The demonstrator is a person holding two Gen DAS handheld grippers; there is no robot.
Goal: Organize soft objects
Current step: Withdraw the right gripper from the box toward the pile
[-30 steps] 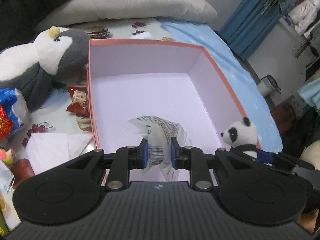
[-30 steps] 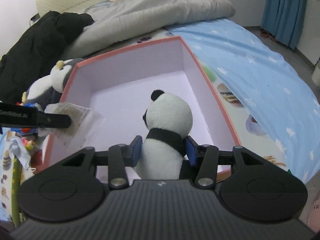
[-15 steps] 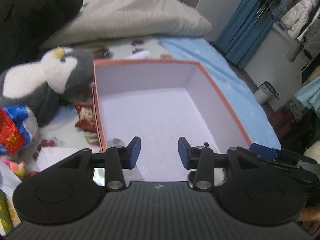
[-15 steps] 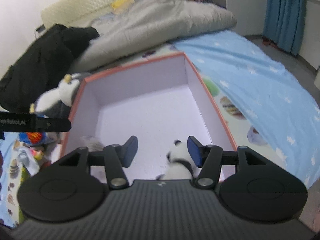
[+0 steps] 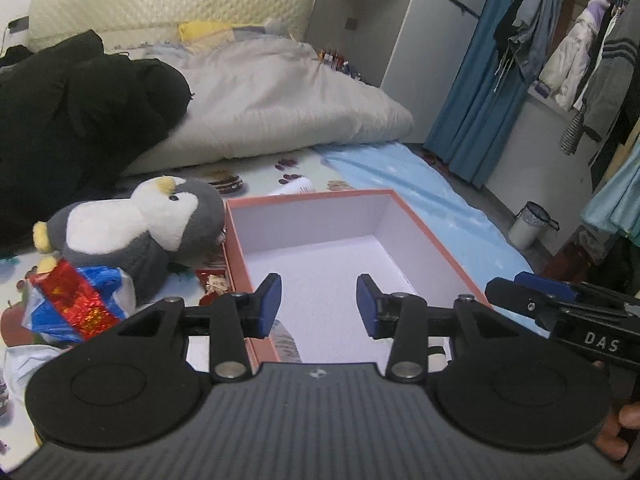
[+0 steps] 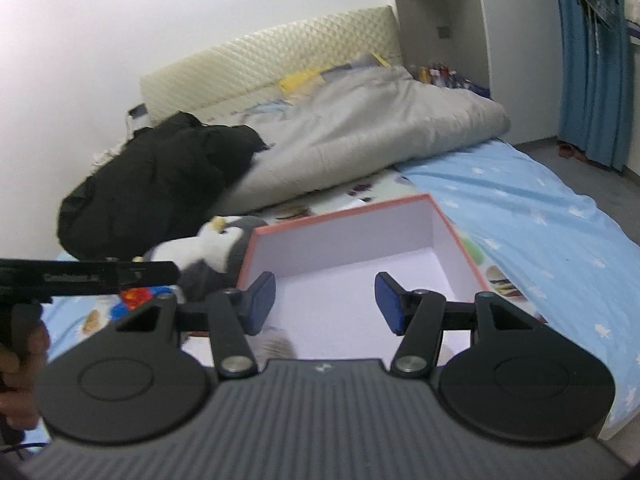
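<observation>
1. Left tool (image 5: 318,304): pads spread apart, nothing between them; lower centre of the left wrist view, over the near end of the box.
2. Right tool (image 6: 325,302): pads likewise spread, nothing held; lower centre of the right wrist view.
3. Box (image 5: 424,232): salmon-pink outside, pale lilac inside, lidless, centre of frame on the bed. The far half of its floor is bare. A crinkled printed wrapper (image 5: 286,342) shows at the near left corner, just behind the left tool; the rest of the near floor is hidden by both tools.
4. Penguin plush (image 5: 136,224): grey and white, lying on its side, touching the box's left outer wall. Not yet boxed.
5. Red and blue foil packet (image 5: 76,300): left of frame, just beside the penguin, outside the box.

Progress, as a judgement: early to middle; at least 1 item inside, the penguin the obvious next soft item.

Surface and room: printed bed sheet (image 5: 304,168), blue blanket (image 6: 532,216) right of the box, grey duvet (image 5: 280,96) and black garment (image 5: 72,112) behind, quilted cream headboard (image 5: 168,4), blue curtain (image 5: 480,80) upper right.
</observation>
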